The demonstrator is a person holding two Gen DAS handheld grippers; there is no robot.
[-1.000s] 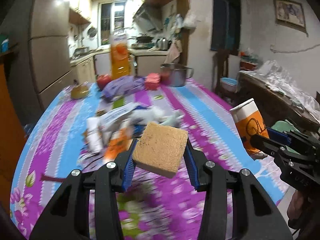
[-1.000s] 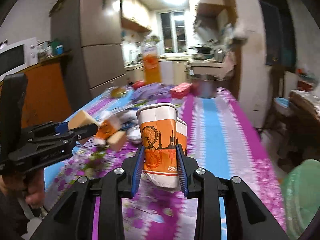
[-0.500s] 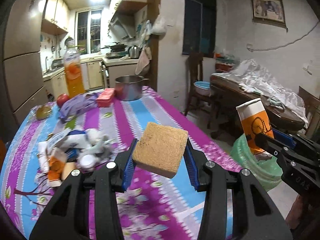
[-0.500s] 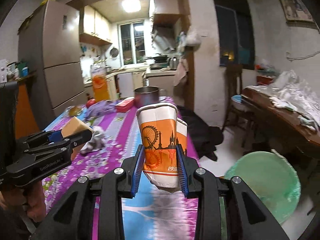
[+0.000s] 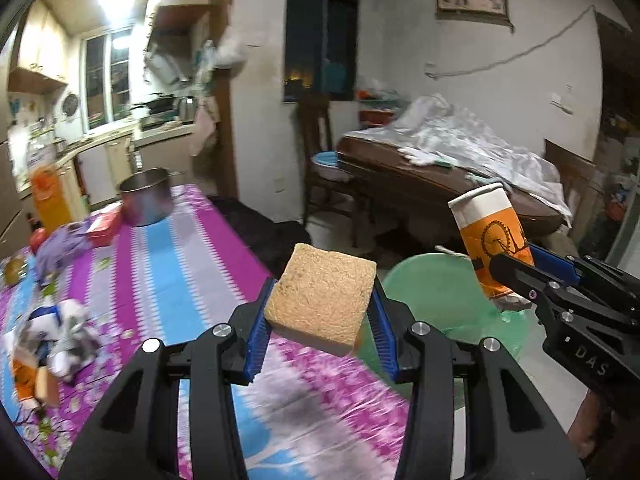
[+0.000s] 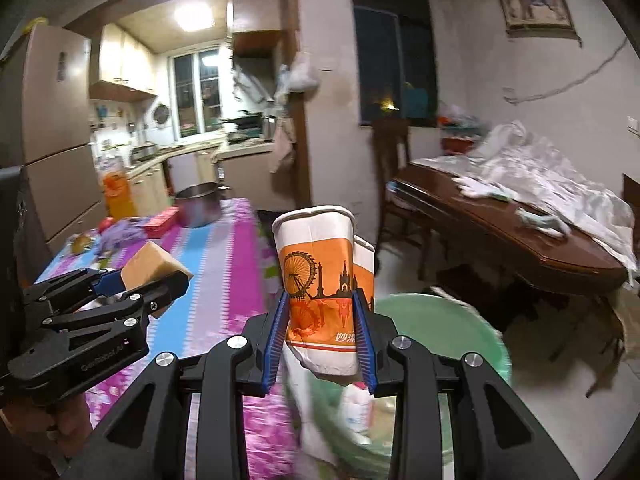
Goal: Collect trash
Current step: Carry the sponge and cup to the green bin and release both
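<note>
Trash in both your grippers: your left gripper [image 5: 320, 312] has its jaws clamped on a tan sponge [image 5: 322, 296], tilted, up off the table [image 5: 192, 248]. Your right gripper [image 6: 322, 336] has its jaws pinched on two nested orange-and-white paper cups [image 6: 320, 280], upright and squashed at the base. Just past the table's edge sits a green bin [image 6: 440, 320], under the cups. More litter [image 5: 60, 336] lies back on the floral cloth, well apart from a steel pot [image 5: 148, 196].

pot [image 5: 147, 197] on table [image 5: 192, 264], bin [image 6: 440, 320] right of table
</note>
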